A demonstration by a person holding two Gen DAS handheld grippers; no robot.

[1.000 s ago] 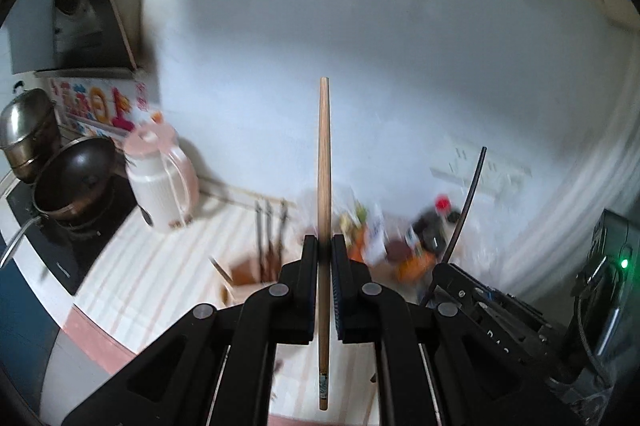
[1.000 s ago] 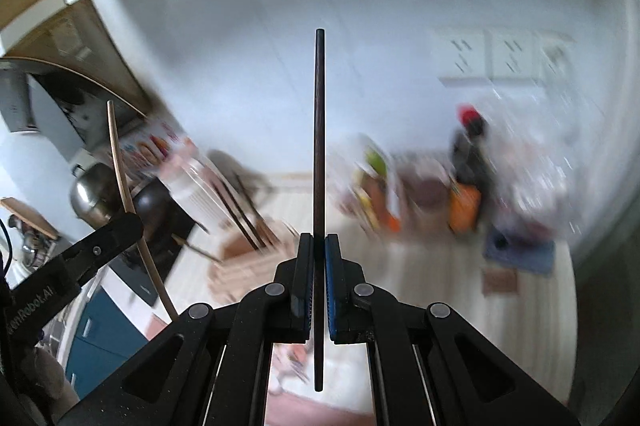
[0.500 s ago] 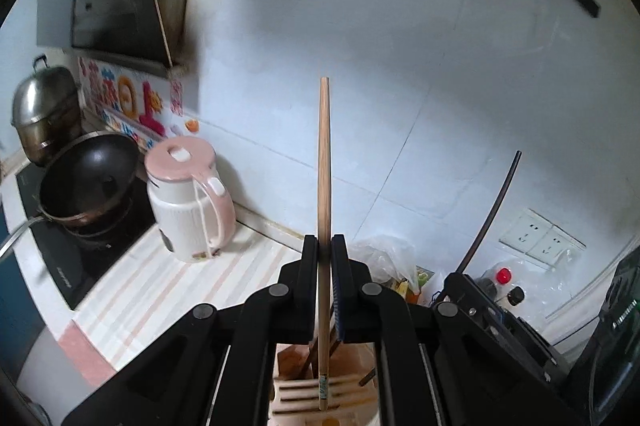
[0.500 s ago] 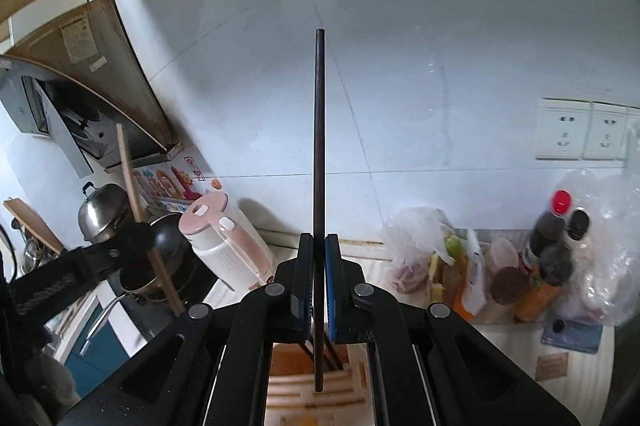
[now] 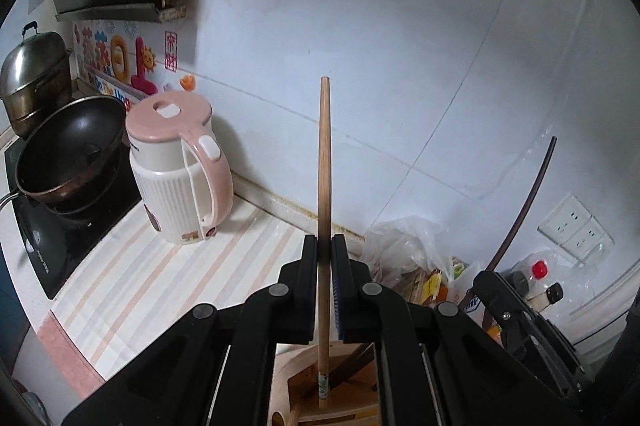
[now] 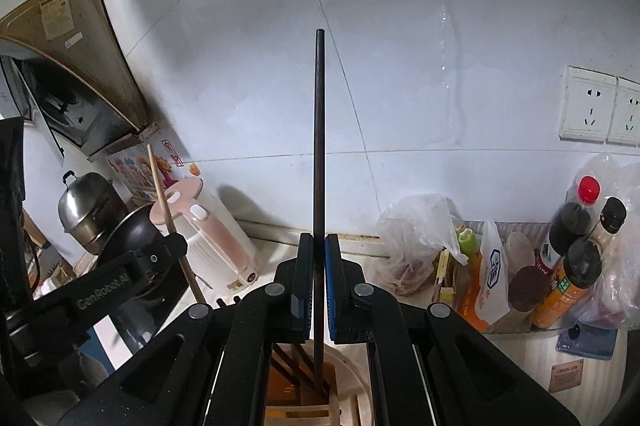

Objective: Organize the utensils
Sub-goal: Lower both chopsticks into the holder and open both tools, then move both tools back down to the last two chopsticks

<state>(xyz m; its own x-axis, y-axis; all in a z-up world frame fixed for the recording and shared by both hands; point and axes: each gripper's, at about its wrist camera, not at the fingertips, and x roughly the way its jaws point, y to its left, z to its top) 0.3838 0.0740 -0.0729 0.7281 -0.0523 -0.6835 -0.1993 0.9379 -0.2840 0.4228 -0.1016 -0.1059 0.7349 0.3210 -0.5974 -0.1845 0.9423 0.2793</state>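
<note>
Wood: my left gripper [image 5: 325,258] clamps the pale chopstick [image 5: 323,185], upright.
Dark: my right gripper [image 6: 319,258] pinches the dark chopstick [image 6: 319,165], upright.
Holder: wooden utensil holder [image 6: 296,406] directly below both tips; right tip looks nearer a slot.

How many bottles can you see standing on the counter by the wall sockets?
3, clustered at the counter's right end: a red-capped dark bottle at the back, a black-capped one beside it, and an orange-labelled one in front. Plastic bags around them could hide more.
</note>
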